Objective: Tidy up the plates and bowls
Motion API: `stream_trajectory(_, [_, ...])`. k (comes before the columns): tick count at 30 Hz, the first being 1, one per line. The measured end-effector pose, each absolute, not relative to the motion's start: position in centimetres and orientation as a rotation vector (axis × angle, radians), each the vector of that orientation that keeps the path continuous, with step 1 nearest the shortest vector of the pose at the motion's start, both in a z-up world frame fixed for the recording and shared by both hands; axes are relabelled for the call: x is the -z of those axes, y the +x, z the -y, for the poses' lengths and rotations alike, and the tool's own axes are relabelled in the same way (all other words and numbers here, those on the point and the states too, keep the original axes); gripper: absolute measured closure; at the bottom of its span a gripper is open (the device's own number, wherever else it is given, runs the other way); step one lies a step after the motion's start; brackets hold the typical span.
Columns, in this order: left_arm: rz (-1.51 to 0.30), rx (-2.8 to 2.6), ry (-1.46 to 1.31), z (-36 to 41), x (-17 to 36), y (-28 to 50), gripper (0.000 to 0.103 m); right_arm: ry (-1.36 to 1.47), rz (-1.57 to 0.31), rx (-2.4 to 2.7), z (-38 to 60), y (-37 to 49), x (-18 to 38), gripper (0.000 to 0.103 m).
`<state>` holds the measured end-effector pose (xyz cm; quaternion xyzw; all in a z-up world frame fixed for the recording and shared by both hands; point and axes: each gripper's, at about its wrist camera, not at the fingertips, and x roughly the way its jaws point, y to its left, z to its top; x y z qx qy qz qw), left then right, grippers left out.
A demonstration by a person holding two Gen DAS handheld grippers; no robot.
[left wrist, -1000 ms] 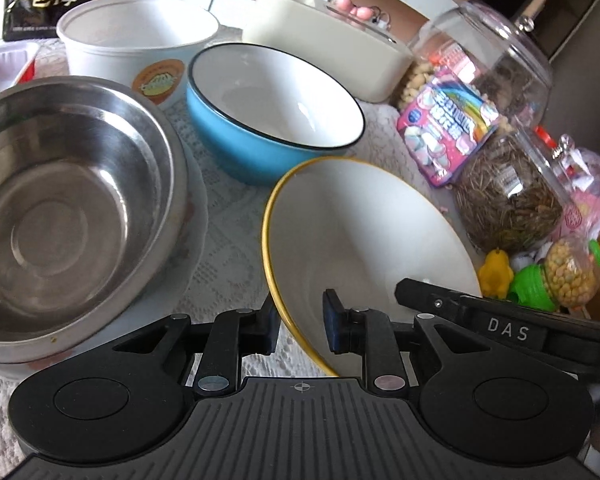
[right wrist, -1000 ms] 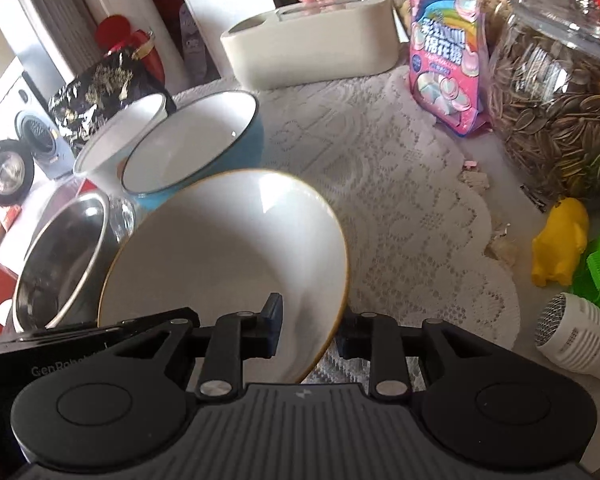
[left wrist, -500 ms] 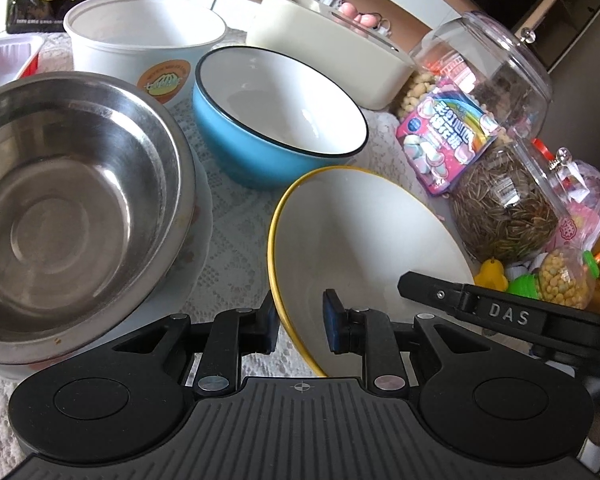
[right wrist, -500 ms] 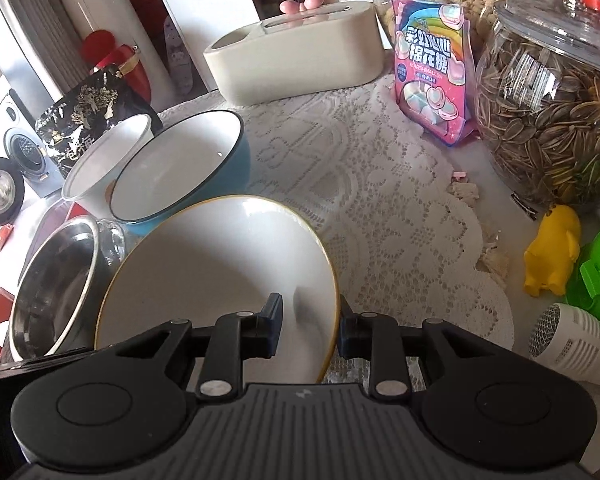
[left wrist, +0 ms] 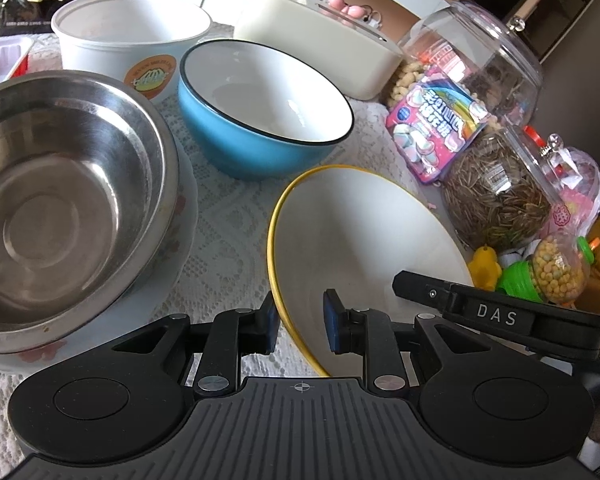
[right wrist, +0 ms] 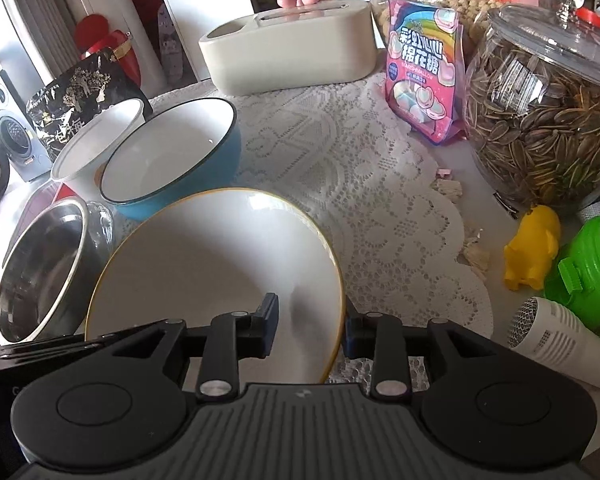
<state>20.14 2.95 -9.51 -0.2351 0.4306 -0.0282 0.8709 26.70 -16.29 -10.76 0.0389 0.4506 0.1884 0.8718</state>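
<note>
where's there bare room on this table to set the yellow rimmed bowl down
Bare lace lies between the blue bowl, cream box and marshmallow bag. It is crowded left by the steel bowl and right by the seed jar.

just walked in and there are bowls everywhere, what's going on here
A person with a gripper in each hand is sorting dishes on a lace-covered table. Both grippers straddle the rim of the yellow-rimmed bowl: the left gripper on one side, the right gripper on the other, its jaws opening. A blue bowl and a steel bowl sit nearby.
</note>
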Motion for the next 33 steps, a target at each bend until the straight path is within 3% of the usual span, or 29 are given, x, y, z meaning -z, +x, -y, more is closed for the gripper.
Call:
stream_trajectory(11, [-0.892, 0.037, -0.48, -3.0, 8.9, 19.8, 0.078, 0.023, -0.931, -0.389, 15.5, 26.4, 10.7, 0.065])
stream_trajectory(25, [-0.825, -0.01, -0.502, -4.2, 6.7, 18.0, 0.078, 0.046, -0.913, -0.389, 16.0, 26.0, 10.3, 0.065])
stream_trajectory(33, [-0.744, 0.005, -0.496, -6.1, 3.6, 17.0, 0.078, 0.118, -0.786, -0.337, 17.5, 25.0, 9.4, 0.065])
